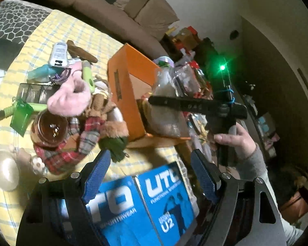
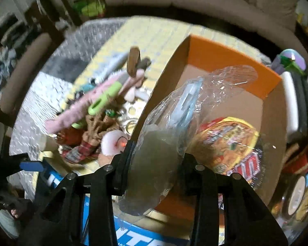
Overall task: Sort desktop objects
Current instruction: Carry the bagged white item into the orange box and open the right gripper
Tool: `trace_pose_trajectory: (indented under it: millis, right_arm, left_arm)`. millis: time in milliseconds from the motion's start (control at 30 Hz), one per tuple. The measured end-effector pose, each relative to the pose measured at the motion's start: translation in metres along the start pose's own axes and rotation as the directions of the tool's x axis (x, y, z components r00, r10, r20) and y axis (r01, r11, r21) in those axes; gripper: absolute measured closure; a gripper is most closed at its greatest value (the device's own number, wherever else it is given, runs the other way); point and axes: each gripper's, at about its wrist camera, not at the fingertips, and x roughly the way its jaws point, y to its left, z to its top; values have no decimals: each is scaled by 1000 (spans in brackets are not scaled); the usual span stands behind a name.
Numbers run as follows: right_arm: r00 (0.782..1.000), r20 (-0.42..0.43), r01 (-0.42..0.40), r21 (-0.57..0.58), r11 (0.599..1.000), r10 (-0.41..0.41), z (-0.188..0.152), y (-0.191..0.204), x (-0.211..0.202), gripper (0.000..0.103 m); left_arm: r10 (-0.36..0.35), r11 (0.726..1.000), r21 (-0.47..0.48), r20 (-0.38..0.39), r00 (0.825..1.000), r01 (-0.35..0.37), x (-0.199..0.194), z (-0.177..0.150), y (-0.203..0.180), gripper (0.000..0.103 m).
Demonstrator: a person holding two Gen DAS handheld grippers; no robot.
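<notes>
**Left wrist and right wrist notes: bagged item carried over the orange box**

Left wrist view. The left gripper (image 1: 148,174) is seen spread wide, nothing between its blue pads (image 1: 98,170). Directly beneath it a blue UTO box (image 1: 145,205) is noted. Ahead and to the left, a heap of clutter lies on the yellow tablecloth (image 1: 51,30): a plush doll (image 1: 88,123), a pink fuzzy item (image 1: 69,100), an amber jar (image 1: 49,129). The orange box (image 1: 129,86) stands just beyond the heap, to the right. The right gripper's body (image 1: 197,105) is seen held by a hand (image 1: 236,139) above that box's near end.

Right wrist view. The right gripper (image 2: 156,160) is seen pinching a clear plastic bag (image 2: 174,123) with something pale blue inside; contents cannot be identified. The bag's long axis runs away from the jaws, pointing down into the open orange box (image 2: 225,53). A wrapped snack bowl (image 2: 230,143) already lies inside, just right of the bag.

Judgement: the right hand is far nearer the box; release is probably the step in hand, the bare cardboard floor beyond the bowl being the likely spot.
</notes>
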Motion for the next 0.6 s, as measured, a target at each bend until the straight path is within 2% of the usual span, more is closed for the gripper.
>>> trace_pose_trajectory:
  millis: [100, 200, 267, 367, 500, 533, 567, 600]
  right_arm:
    - [1000, -14, -14, 0, 1000, 14, -11, 3, 7, 67]
    - [999, -14, -46, 41, 998, 47, -10, -6, 10, 68]
    - [997, -1, -78, 86, 993, 78, -6, -16, 9, 68]
    - [994, 1, -111, 129, 985, 112, 2, -24, 5, 68]
    - [992, -51, -108, 122, 987, 115, 4, -21, 8, 71]
    - [992, -56, -109, 121, 987, 116, 4, -21, 9, 71]
    - [992, -61, -105, 118, 987, 113, 5, -21, 9, 71]
    - [992, -66, -103, 114, 988, 111, 6, -21, 9, 71]
  left_arm:
    - [57, 998, 3, -10, 998, -57, 17, 12, -4, 21]
    - [120, 990, 83, -31, 992, -117, 44, 24, -25, 21]
    - [194, 968, 172, -42, 980, -184, 66, 28, -44, 21]
    - [316, 912, 279, -12, 949, -301, 92, 26, -67, 21]
    - [457, 817, 352, 89, 885, -457, 119, 25, -85, 21]
    - [467, 811, 349, 96, 879, -469, 122, 26, -85, 21]
    - [470, 810, 347, 99, 877, -473, 126, 27, -84, 27]
    - [476, 807, 346, 100, 874, -479, 129, 27, -84, 39]
